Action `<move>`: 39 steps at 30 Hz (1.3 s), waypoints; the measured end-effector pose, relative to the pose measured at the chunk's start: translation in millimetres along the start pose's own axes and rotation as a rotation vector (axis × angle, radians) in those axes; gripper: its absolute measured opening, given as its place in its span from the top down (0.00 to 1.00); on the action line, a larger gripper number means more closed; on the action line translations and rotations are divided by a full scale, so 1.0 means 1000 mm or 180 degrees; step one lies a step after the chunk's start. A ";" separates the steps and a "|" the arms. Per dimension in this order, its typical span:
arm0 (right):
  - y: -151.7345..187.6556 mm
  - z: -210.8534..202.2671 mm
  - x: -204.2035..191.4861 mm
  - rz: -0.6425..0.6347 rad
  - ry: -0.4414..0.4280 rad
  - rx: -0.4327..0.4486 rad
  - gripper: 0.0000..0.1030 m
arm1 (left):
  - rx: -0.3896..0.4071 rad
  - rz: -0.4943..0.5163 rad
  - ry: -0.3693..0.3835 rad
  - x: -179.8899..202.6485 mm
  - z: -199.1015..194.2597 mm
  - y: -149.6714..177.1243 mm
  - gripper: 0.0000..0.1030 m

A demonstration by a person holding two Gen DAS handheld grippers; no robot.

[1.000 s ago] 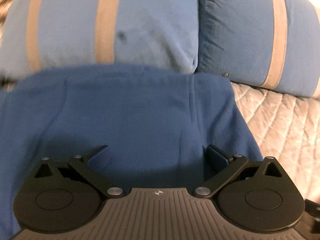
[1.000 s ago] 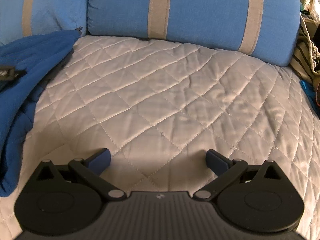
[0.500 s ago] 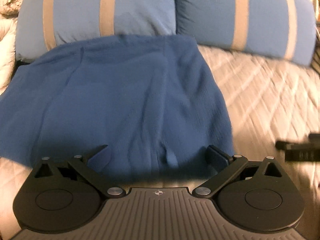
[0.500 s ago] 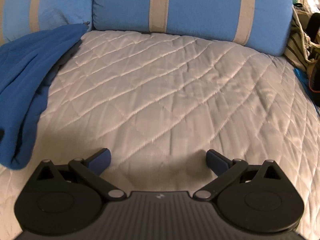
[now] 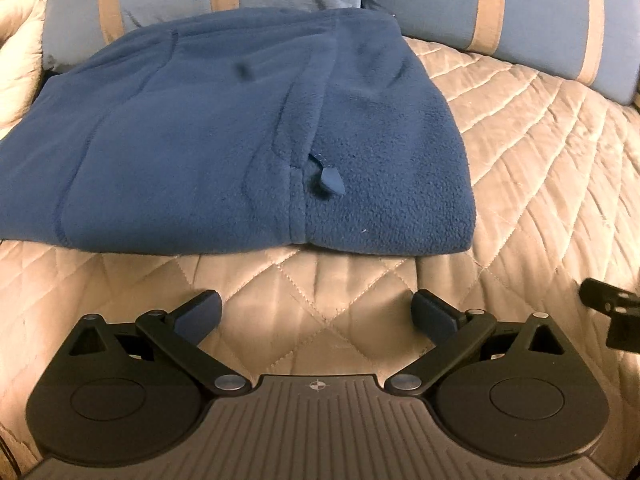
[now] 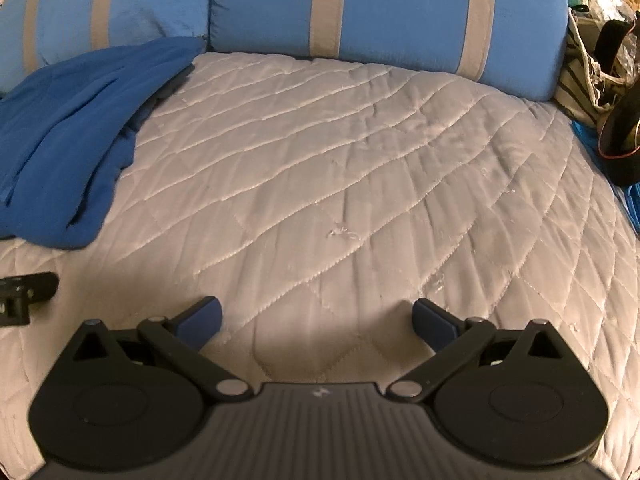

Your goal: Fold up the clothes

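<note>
A folded blue fleece garment [image 5: 224, 136] lies on the quilted bedspread [image 5: 520, 168], its far edge against the striped pillows. A small zipper pull [image 5: 331, 181] shows near its front edge. My left gripper [image 5: 316, 314] is open over bare quilt, a short way in front of the fleece and not touching it. In the right wrist view the same fleece [image 6: 68, 136] lies at the far left. My right gripper [image 6: 316, 318] is open over bare quilt [image 6: 340, 184] with nothing between its fingers. Part of the other gripper shows at the edge of each view.
Two blue pillows with beige stripes [image 6: 360, 12] line the head of the bed. A striped bag and dark items [image 6: 600, 80] sit at the right edge of the bed. A cream blanket [image 5: 16, 52] is bunched at the far left.
My left gripper has drawn back off the fleece, which was under its fingers a second ago and now lies ahead of them. The right gripper has also pulled back a little.
</note>
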State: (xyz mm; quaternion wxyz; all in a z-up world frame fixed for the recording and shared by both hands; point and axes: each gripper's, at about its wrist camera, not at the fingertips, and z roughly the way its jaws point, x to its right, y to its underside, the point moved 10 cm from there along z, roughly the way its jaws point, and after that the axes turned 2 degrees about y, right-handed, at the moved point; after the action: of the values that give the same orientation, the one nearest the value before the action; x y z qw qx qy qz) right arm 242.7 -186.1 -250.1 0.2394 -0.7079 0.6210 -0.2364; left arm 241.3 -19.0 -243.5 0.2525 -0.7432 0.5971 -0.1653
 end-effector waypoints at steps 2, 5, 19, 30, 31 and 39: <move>0.000 -0.001 0.000 0.0001 0.0015 0.0012 0.00 | 0.0007 -0.0042 -0.0035 0.001 -0.002 0.003 0.00; 0.000 -0.001 0.000 0.0023 0.0048 0.0042 0.00 | 0.0032 -0.0115 -0.0086 0.001 -0.001 0.002 0.00; -0.033 0.032 0.005 0.0036 0.0103 0.0771 0.00 | 0.0256 -0.0164 -0.0167 0.002 0.008 -0.012 0.00; -0.033 0.032 0.009 0.0137 0.0016 0.0760 0.00 | 0.0232 -0.0146 -0.0182 0.003 0.006 -0.007 0.00; -0.033 0.033 0.008 0.0133 0.0021 0.0761 0.00 | 0.0238 -0.0149 -0.0182 0.002 0.006 -0.006 0.00; -0.033 0.033 0.008 0.0118 0.0036 0.0768 0.00 | 0.0239 -0.0128 -0.0118 0.001 0.002 -0.003 0.00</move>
State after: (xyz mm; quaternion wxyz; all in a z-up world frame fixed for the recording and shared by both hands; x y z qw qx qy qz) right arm 289.4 -188.7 -254.3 0.3236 -0.6611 0.6023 -0.3089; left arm 245.3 -18.6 -243.8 0.2879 -0.7480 0.5707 -0.1789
